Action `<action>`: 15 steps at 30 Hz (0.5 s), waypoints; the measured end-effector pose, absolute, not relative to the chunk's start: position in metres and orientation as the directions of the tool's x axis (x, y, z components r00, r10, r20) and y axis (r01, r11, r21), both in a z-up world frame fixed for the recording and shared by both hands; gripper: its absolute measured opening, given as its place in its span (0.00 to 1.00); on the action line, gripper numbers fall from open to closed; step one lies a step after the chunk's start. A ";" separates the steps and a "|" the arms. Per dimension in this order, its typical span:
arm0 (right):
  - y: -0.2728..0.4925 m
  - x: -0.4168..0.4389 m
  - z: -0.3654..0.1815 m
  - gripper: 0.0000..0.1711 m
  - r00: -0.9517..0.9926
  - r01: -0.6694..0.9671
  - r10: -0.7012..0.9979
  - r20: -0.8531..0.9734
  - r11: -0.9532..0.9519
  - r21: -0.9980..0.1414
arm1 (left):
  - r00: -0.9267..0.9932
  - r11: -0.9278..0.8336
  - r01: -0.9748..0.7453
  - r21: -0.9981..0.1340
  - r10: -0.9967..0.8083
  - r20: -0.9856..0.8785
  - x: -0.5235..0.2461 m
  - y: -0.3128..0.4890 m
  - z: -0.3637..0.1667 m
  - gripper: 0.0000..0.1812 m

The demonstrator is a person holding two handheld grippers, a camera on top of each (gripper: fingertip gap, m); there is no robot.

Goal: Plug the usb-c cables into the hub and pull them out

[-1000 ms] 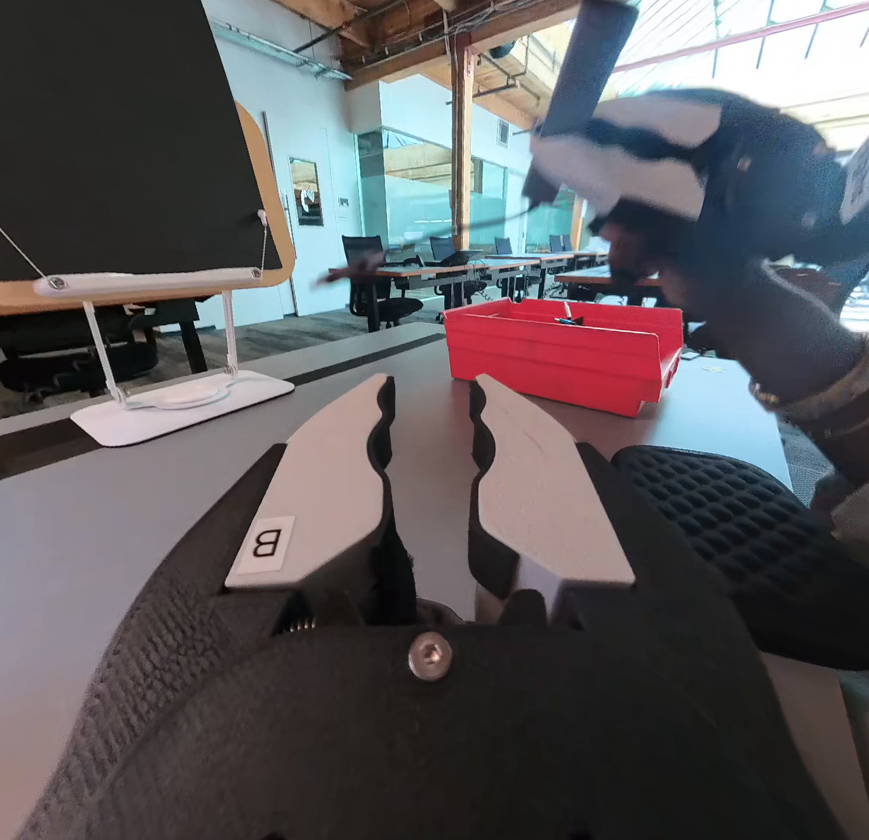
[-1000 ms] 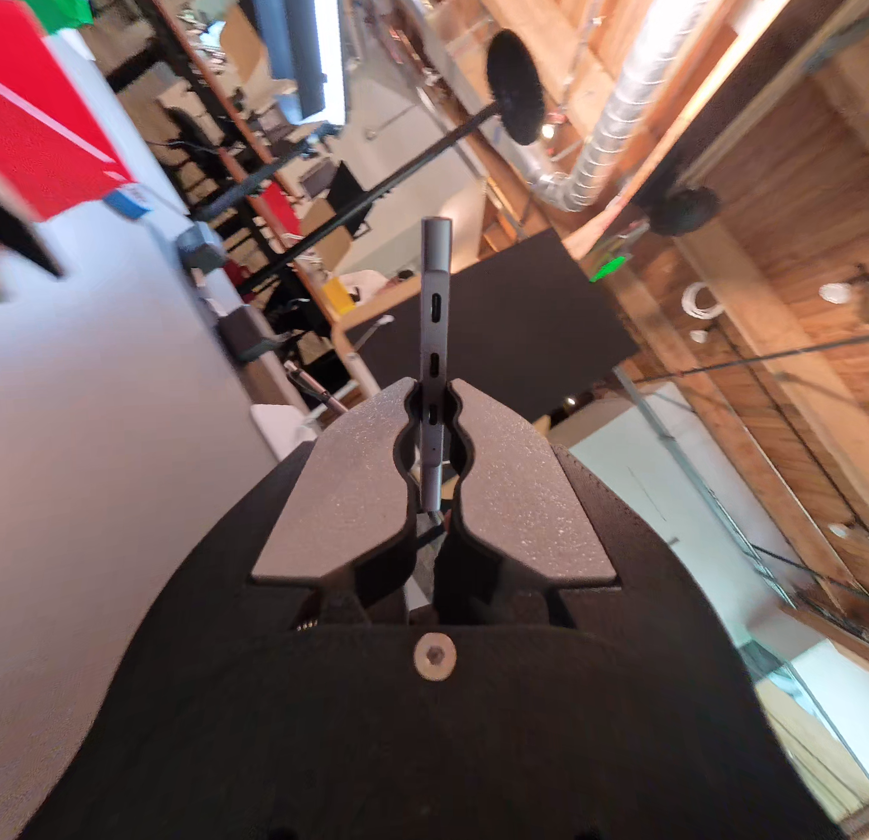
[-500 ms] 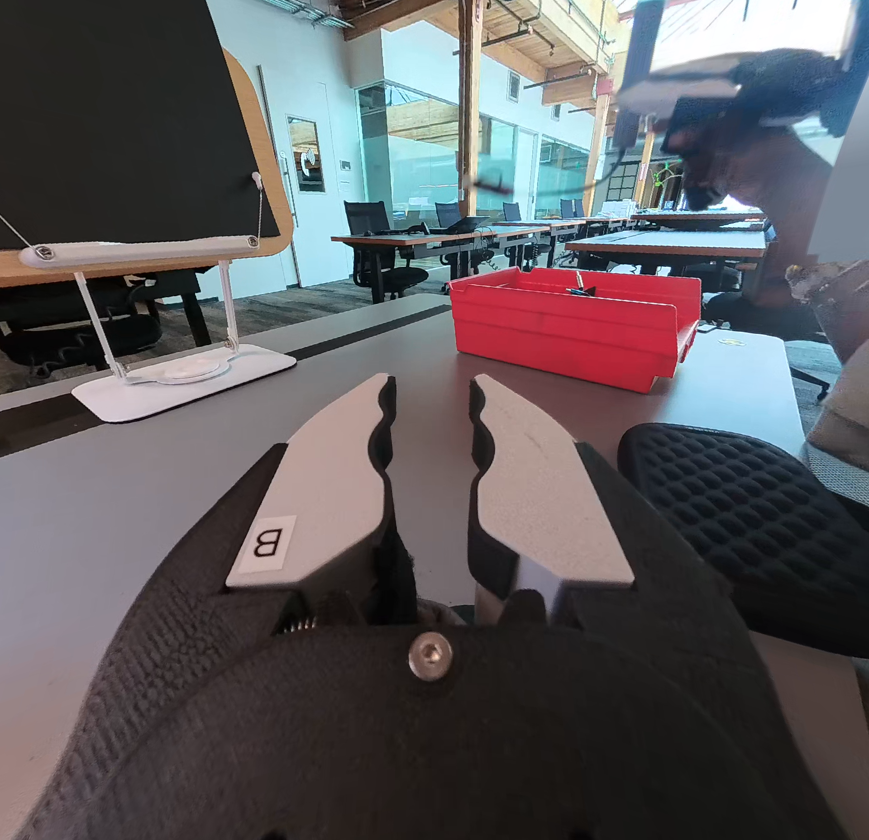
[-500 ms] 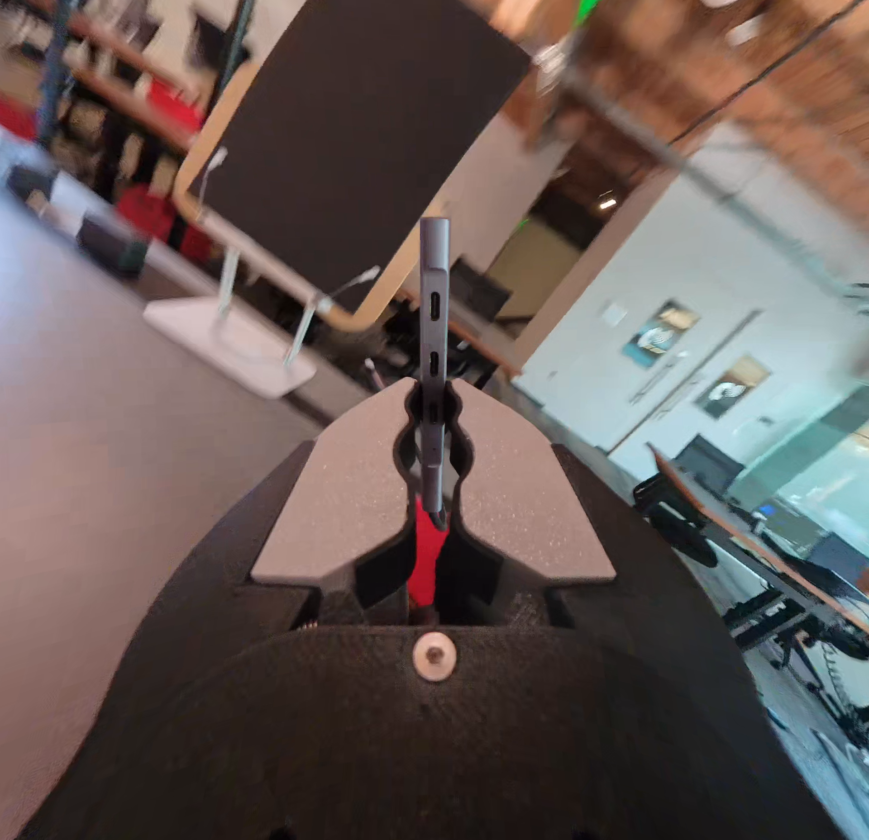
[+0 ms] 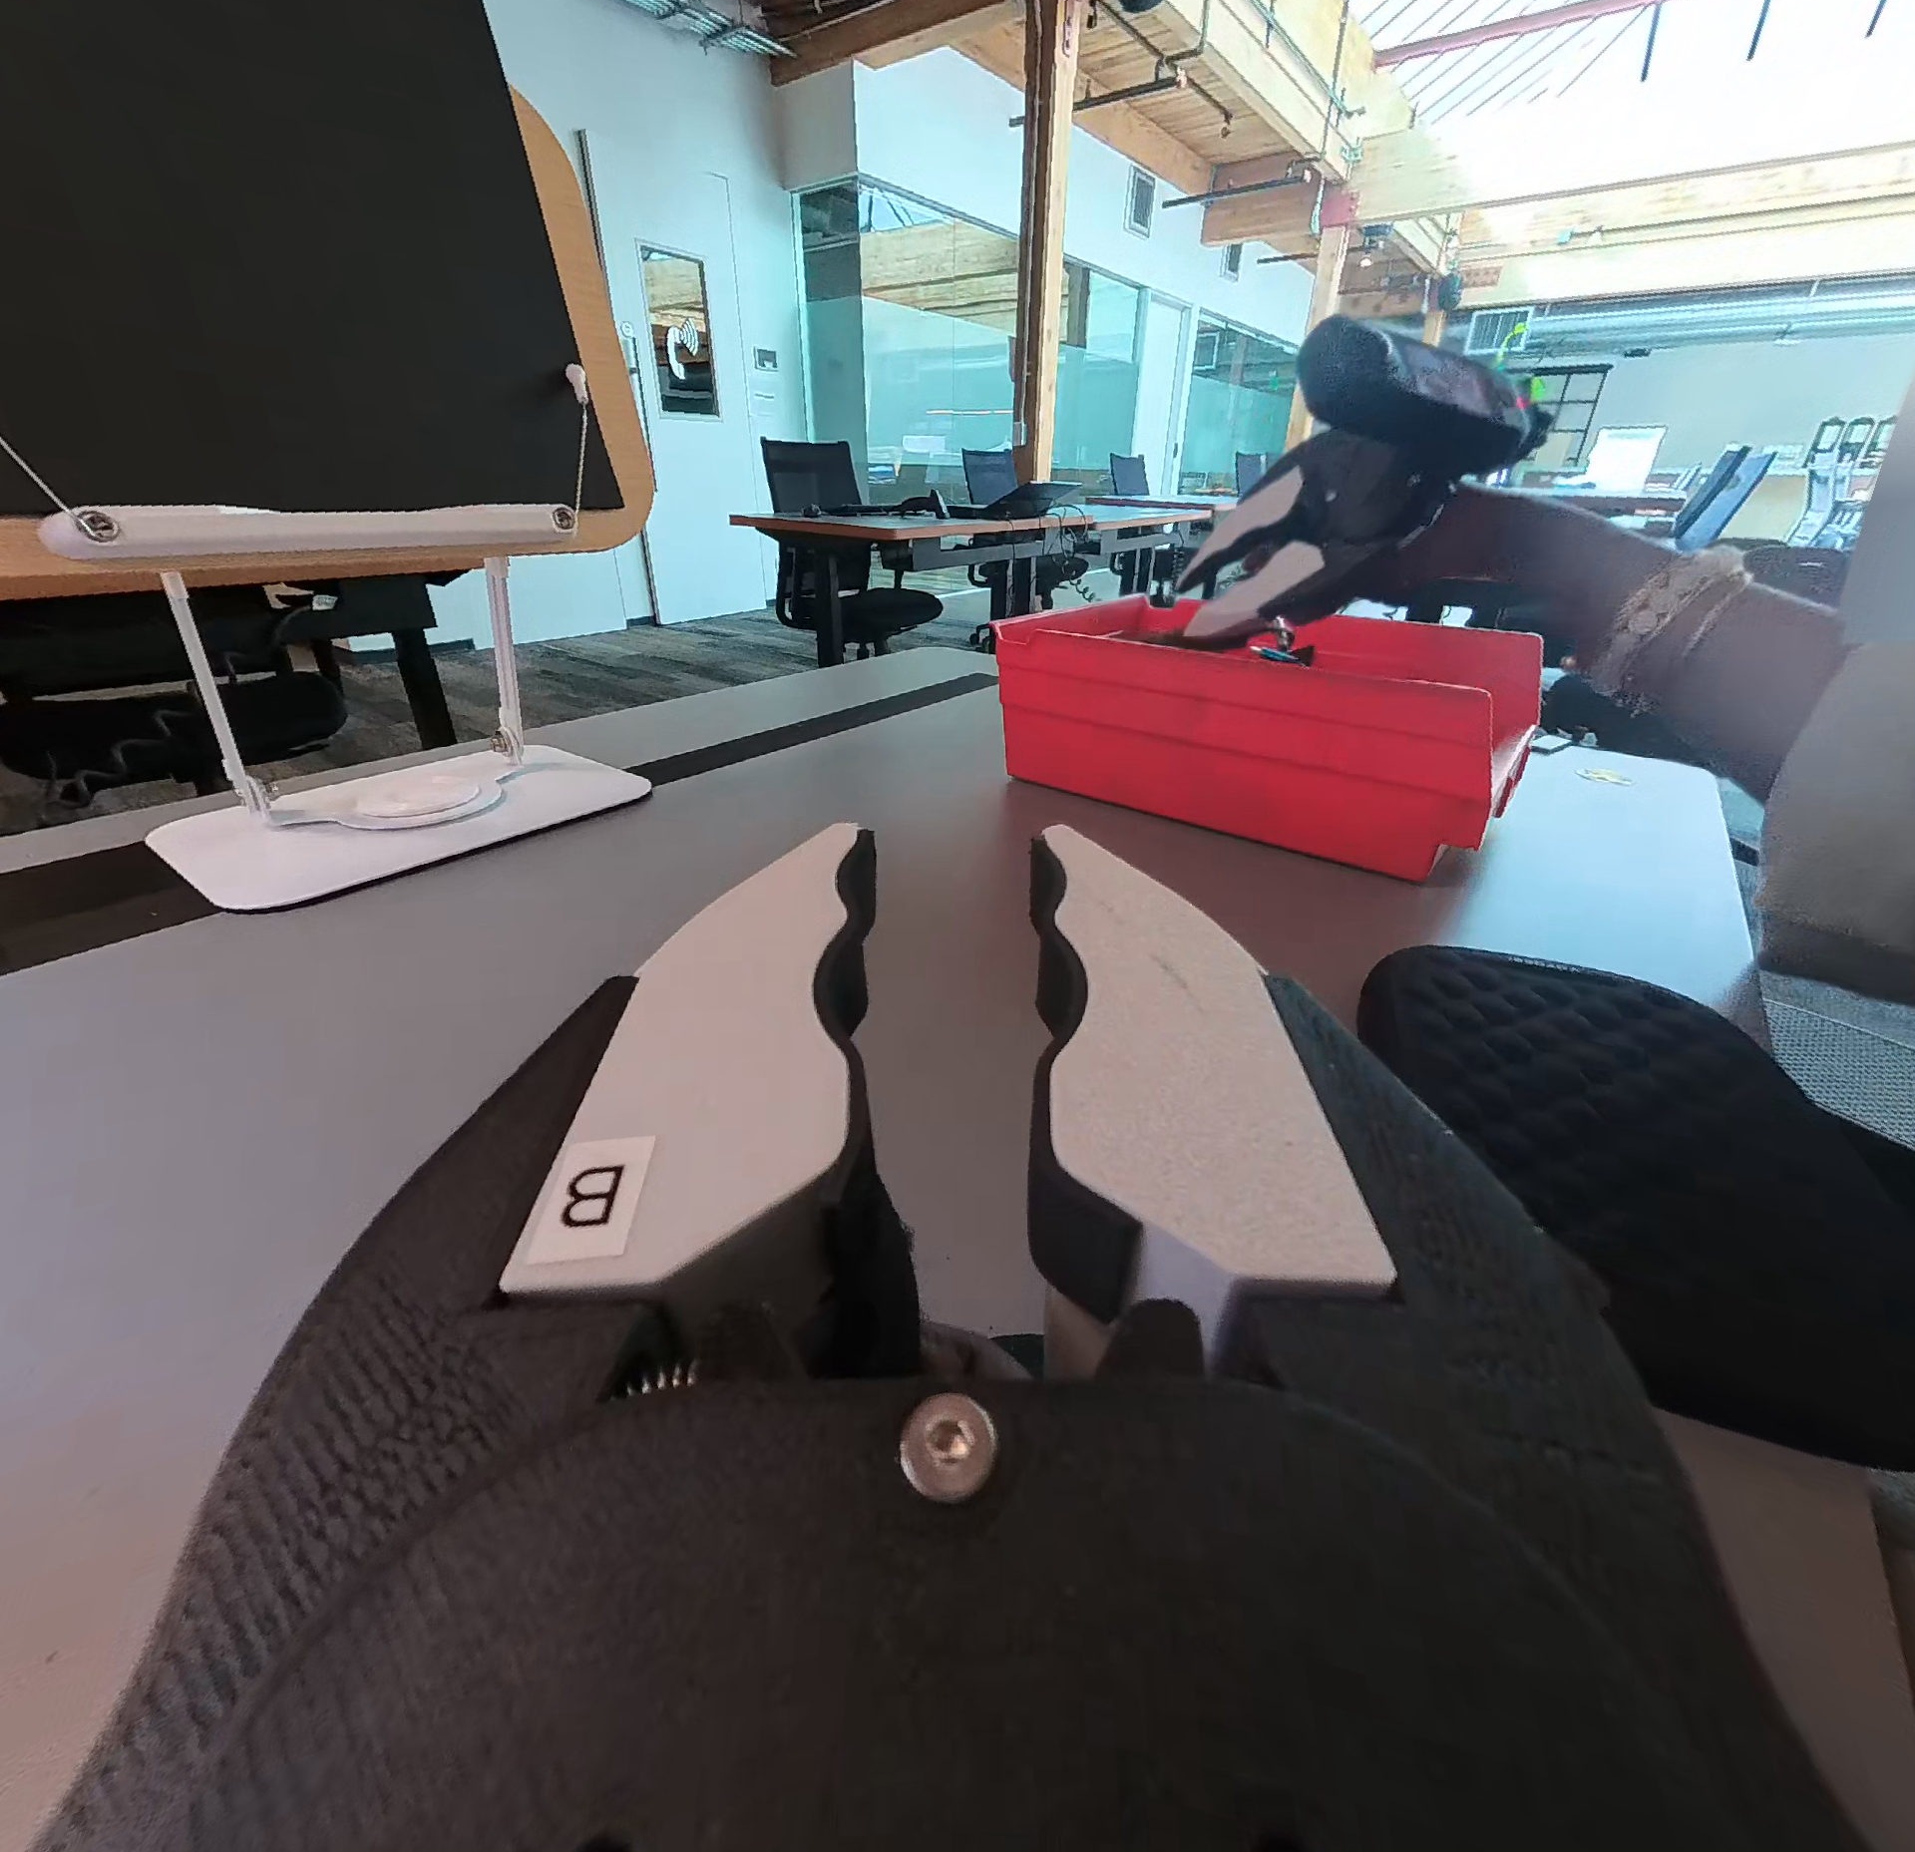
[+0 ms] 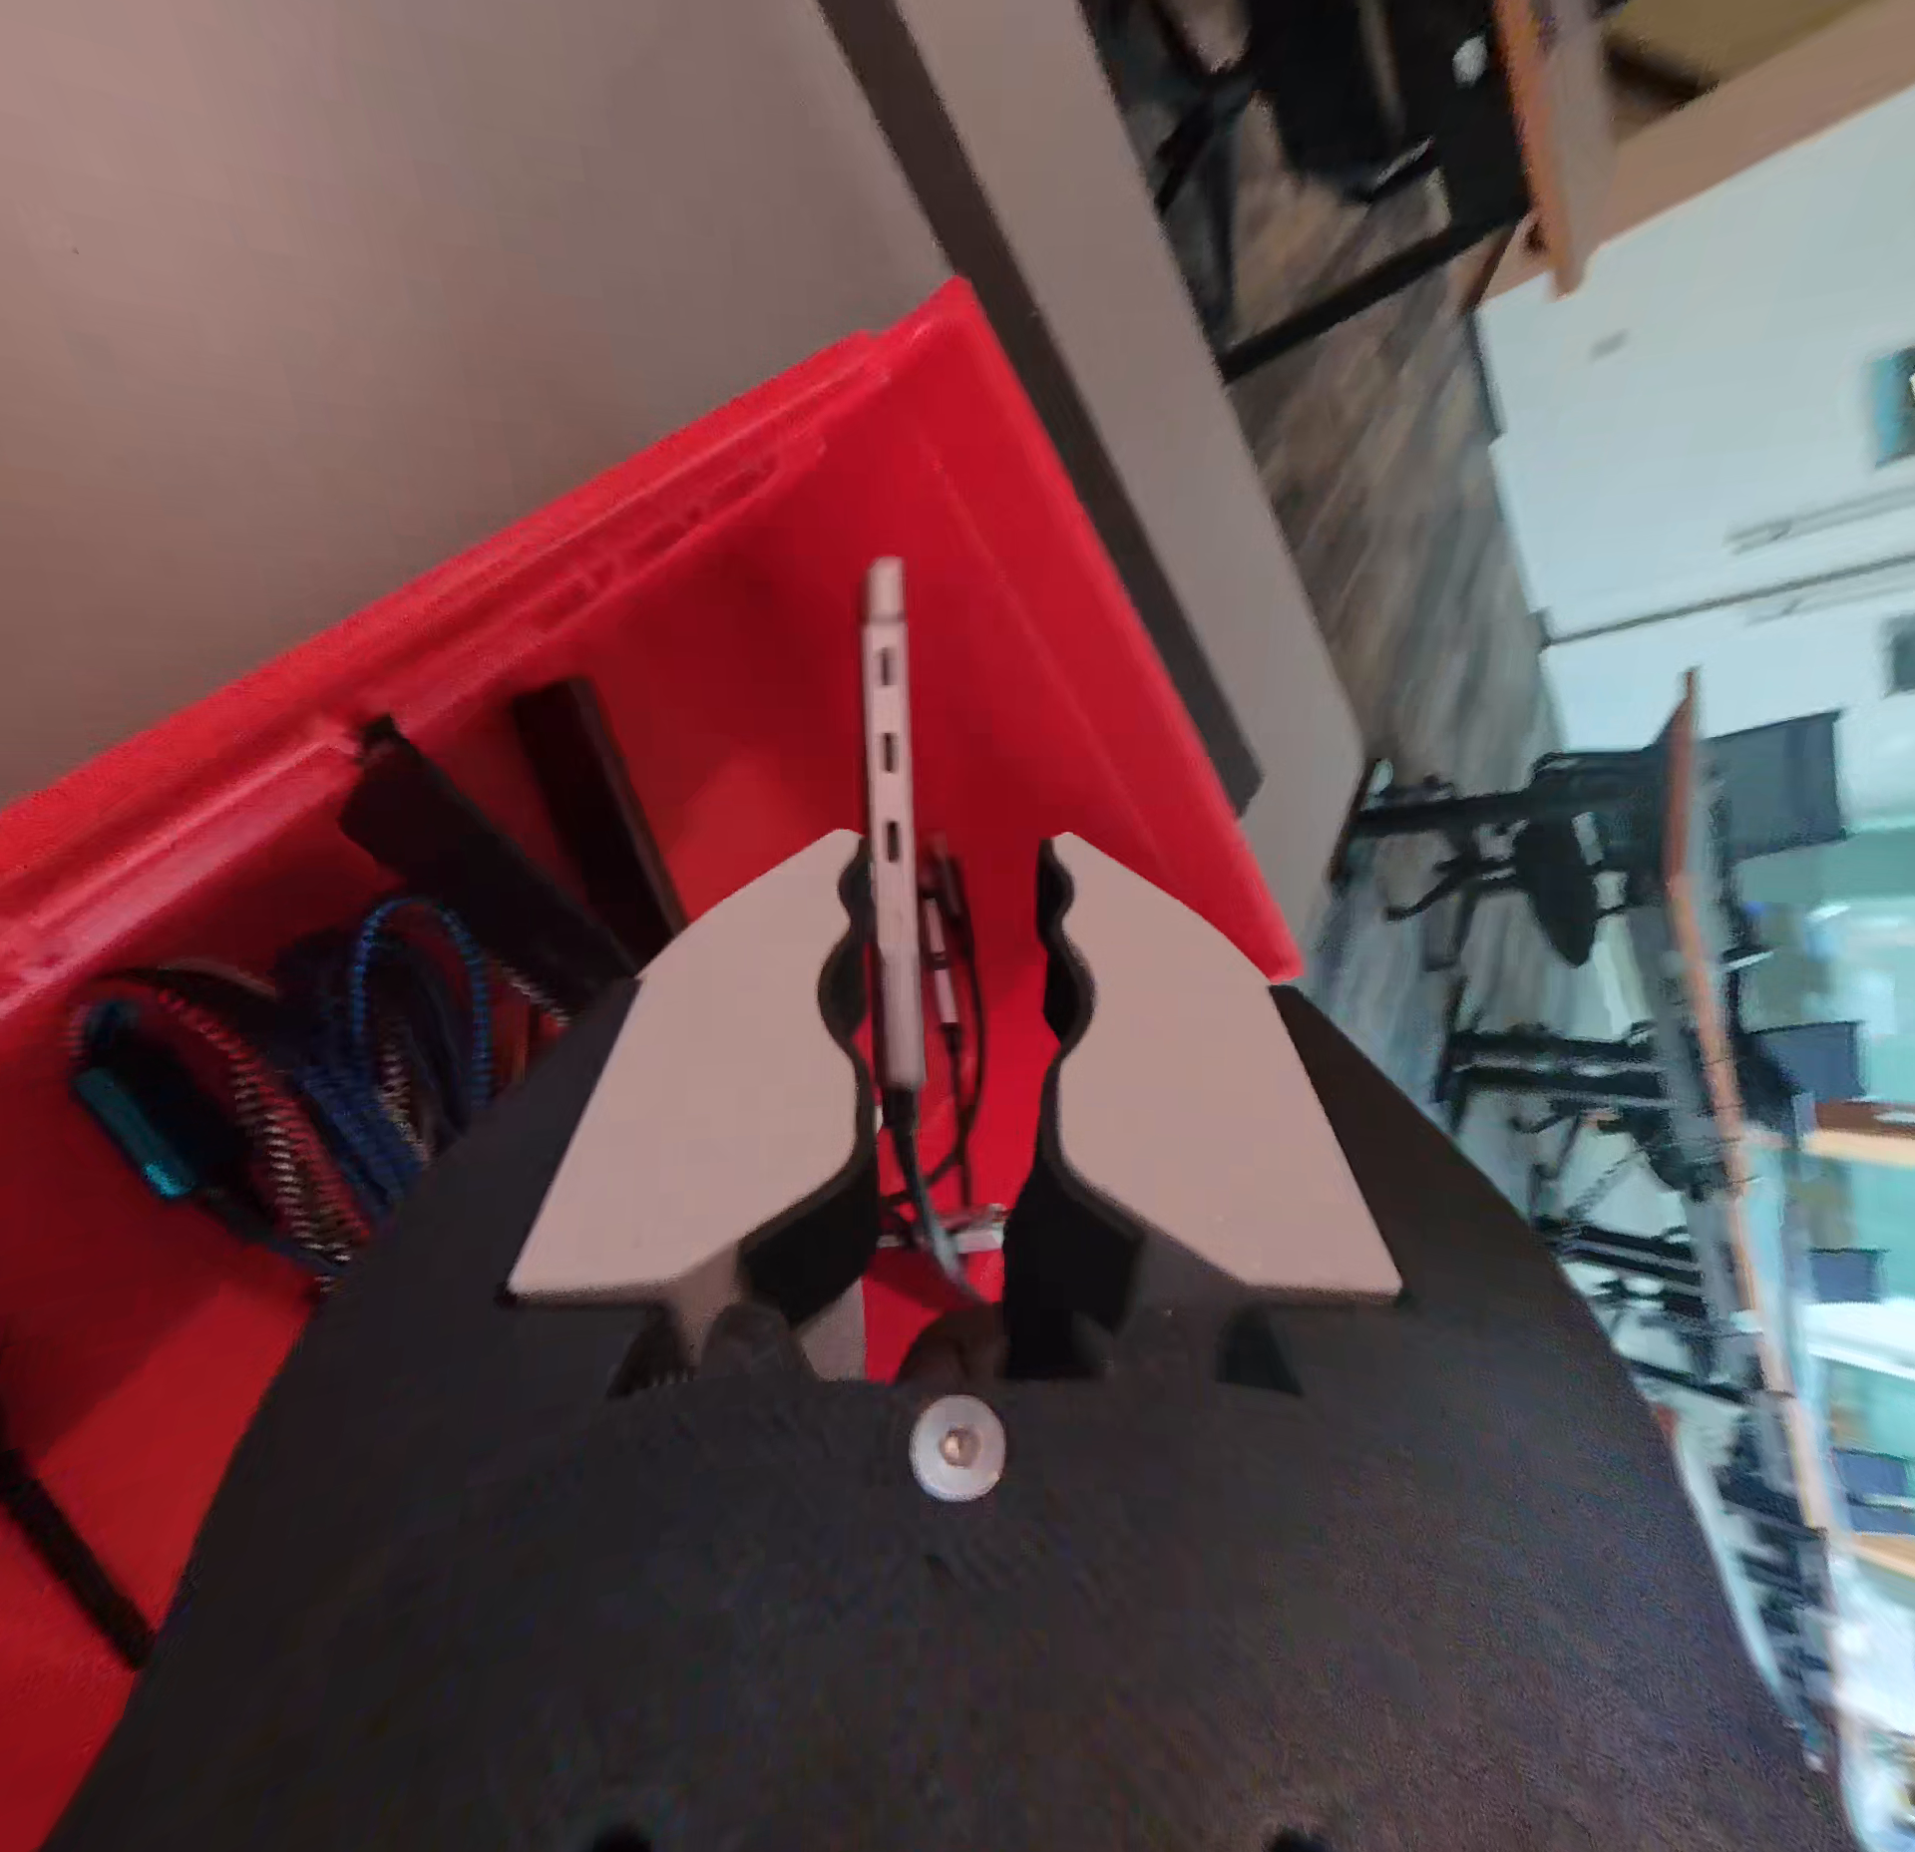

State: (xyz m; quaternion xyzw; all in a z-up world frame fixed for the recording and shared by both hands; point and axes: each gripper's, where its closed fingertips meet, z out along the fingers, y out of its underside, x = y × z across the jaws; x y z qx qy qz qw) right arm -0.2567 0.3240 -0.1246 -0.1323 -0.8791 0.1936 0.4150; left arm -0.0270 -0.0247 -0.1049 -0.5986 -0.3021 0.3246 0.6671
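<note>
Resting low over the grey bench (image 5: 311,1129), the left hand-held gripper (image 5: 948,849) has its two pale fingers (image 5: 725,1056) spread with bare bench showing through the gap, and nothing lies between them; just to its right sits a black mesh-textured pad (image 5: 1658,1129), partly hidden behind the gripper body; farther off on the left stands a white stand (image 5: 404,818) carrying a dark board with a wooden edge (image 5: 259,227); ahead and to the right, well apart from the left gripper, sits the red bin (image 5: 1244,756) on the bench; above it the right hand-held gripper (image 5: 1223,611) tips downward into the bin, held by a person's hand with bracelets at the wrist (image 5: 1668,611).

In the right wrist view, the right hand-held gripper (image 6: 953,849) has its fingers parted about as wide as the left one's; the slim grey usb-c hub (image 6: 891,818) stands edge-on in the gap, lying against the left finger's pad (image 6: 845,932) and clear of the right one, so it is not pinched from both sides; whether the hub rests on the bin floor cannot be told; its short cable (image 6: 912,1160) trails back between the fingers; a thin dark cable (image 6: 948,932) lies just beside it on the red floor; farther left in the bin lie coiled braided cables in blue and red (image 6: 311,1077), with black dividers (image 6: 487,870) beyond them; past the bin's rim (image 6: 518,580) the grey bench continues, blurred.
</note>
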 end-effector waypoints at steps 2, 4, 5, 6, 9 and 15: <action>0.320 -0.252 -0.125 0.25 -0.624 0.109 0.467 0.626 0.845 -0.523 | 0.608 0.077 -0.067 -0.995 0.794 0.021 -0.027 -0.025 -0.105 0.15; 0.317 -0.245 -0.111 0.31 -0.589 0.125 0.566 0.577 0.769 -0.627 | 0.612 0.081 -0.063 -0.995 0.791 0.026 -0.028 -0.025 -0.105 0.15; 0.316 -0.239 -0.101 0.31 -0.563 0.131 0.623 0.544 0.717 -0.685 | 0.607 0.083 -0.062 -0.995 0.794 0.029 -0.028 -0.025 -0.105 0.15; 0.315 -0.230 -0.091 0.31 -0.537 0.143 0.681 0.498 0.655 -0.742 | 0.599 0.086 -0.063 -0.994 0.800 0.031 -0.029 -0.027 -0.105 0.15; 0.313 -0.184 -0.077 0.31 -0.501 0.188 0.806 0.317 0.459 -0.869 | 0.580 0.099 -0.065 -0.993 0.813 0.043 -0.031 -0.030 -0.104 0.17; 0.296 -0.093 -0.118 0.36 -0.580 0.289 0.815 0.004 0.210 -0.934 | 0.564 0.095 -0.078 -0.992 0.825 0.035 -0.032 -0.030 -0.103 0.23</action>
